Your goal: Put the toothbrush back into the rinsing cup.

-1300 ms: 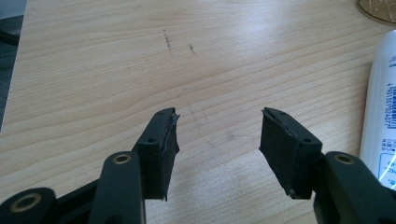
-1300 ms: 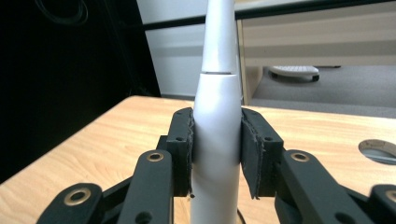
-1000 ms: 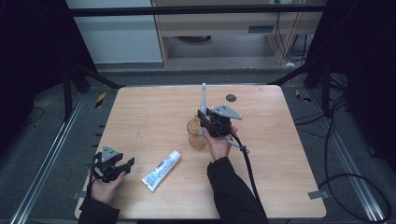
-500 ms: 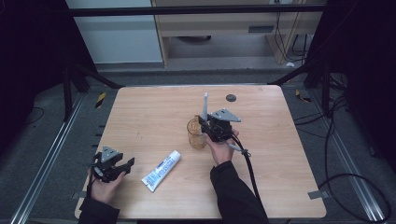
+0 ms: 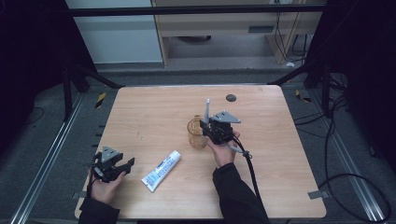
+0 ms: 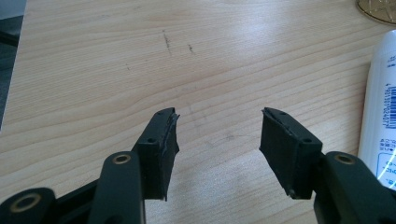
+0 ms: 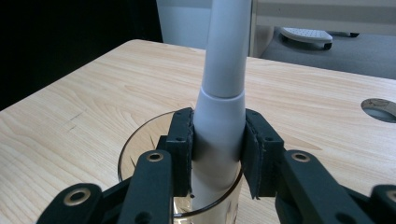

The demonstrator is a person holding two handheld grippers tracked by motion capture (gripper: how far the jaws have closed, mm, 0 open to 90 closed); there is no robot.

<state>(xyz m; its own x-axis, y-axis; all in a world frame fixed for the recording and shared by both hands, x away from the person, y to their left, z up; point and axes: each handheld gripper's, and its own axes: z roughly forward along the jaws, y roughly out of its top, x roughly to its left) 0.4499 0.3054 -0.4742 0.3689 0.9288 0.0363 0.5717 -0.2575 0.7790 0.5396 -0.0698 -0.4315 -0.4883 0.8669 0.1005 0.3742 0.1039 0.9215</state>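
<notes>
R gripper [image 7: 218,154] clamped on white toothbrush handle [image 7: 223,88] standing in amber cup [image 5: 196,134] mid-table, likely lowering it in, release next; L gripper [image 6: 218,135] agape beside tube [image 5: 161,170], nearer than cup.

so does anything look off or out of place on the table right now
Nothing is spilled or knocked over. The amber see-through cup stands upright, with the right gripper clamped on a white-grey electric toothbrush handle standing in it. The white toothpaste tube lies flat. Only oddity: the left gripper pads look frayed at their edges.
</notes>
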